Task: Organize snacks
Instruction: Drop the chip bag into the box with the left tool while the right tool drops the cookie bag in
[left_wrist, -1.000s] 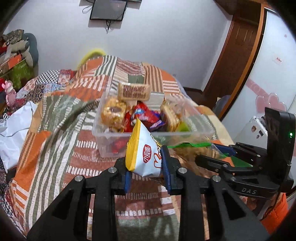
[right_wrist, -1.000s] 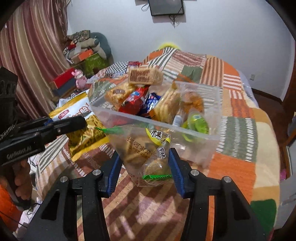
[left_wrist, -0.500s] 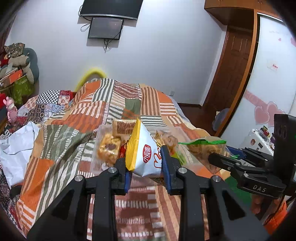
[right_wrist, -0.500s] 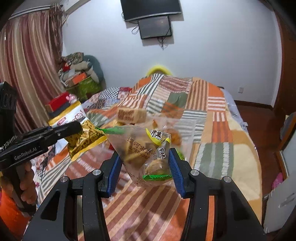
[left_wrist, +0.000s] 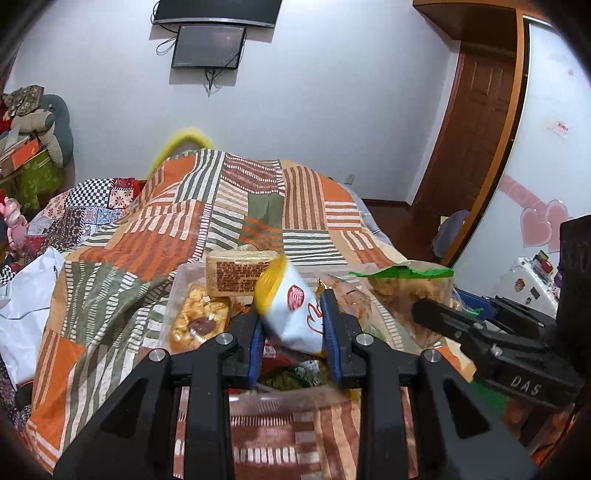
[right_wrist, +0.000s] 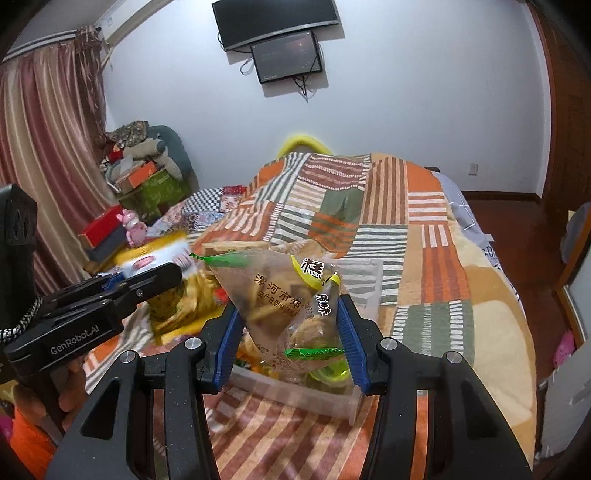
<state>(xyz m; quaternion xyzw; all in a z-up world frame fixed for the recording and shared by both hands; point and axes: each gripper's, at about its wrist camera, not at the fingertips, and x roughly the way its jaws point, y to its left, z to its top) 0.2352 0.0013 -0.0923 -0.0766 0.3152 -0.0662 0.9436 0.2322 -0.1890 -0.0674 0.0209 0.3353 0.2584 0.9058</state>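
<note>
My left gripper (left_wrist: 293, 334) is shut on a yellow-and-white snack bag (left_wrist: 291, 314), held above the clear plastic bin (left_wrist: 177, 288) of snacks on the bed. The bag looks blurred and tilted. My right gripper (right_wrist: 288, 332) is shut on a clear bag of biscuits with green edges (right_wrist: 280, 295), also over the bin (right_wrist: 365, 284). The right gripper and its bag (left_wrist: 410, 288) show at the right of the left wrist view. The left gripper (right_wrist: 147, 284) shows at the left of the right wrist view.
A patchwork orange, green and white striped quilt (left_wrist: 236, 206) covers the bed. The bin holds a brown wafer pack (left_wrist: 236, 273) and a pastry pack (left_wrist: 195, 321). Boxes and toys (right_wrist: 140, 177) pile up at the left; a wooden door (left_wrist: 469, 140) stands at the right.
Both grippers have risen and pulled back from the bin, still holding their bags. The yellow-and-white bag has tilted and blurred in the left gripper.
</note>
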